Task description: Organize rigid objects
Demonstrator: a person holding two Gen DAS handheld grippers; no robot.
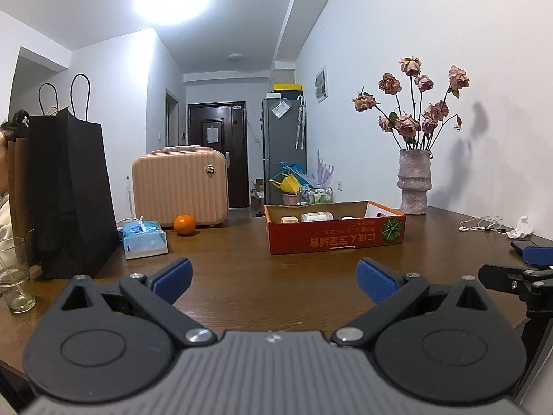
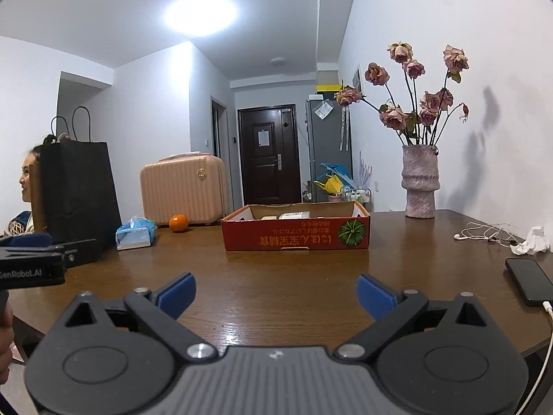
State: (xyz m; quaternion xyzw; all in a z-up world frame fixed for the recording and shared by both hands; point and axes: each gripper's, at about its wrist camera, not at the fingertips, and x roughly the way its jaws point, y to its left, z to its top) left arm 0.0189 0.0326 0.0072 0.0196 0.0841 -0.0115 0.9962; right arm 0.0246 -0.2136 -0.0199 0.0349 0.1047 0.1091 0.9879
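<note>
Across the lower half of both views runs your brown wooden table [image 1: 242, 276], its far edge meeting the white wall at the right and its near right edge curving away below the phone. At the left of the frame stands a black paper bag [image 1: 69, 190] with rope handles, and beside it, toward centre, a pink ribbed suitcase [image 1: 179, 186] bearing a round gold badge too small to read. Upper right, a textured pink vase [image 1: 414, 183] holds dried roses close to the wall. In the middle sits the red cardboard box [image 1: 331, 235], open-topped, with a few small white packages inside; its front shows a green pumpkin picture and a row of yellow characters printed upside down, not legible from here. Left of it lie a blue tissue pack [image 1: 145, 238] and an orange [image 1: 184, 224] just in front of the suitcase. A drinking glass [image 1: 13, 273] stands at the far left edge. At the right lie white earphones [image 2: 484, 233], a crumpled tissue [image 2: 532, 240] and a black phone [image 2: 528, 280] with a cable plugged in. Your left gripper [image 1: 273, 276] is spread wide with nothing between its blue pads; its side reads "GenRobot.AI" in the right view. Your right gripper [image 2: 274, 294] is likewise spread and empty. Bare tabletop lies open between both grippers and the box.
</note>
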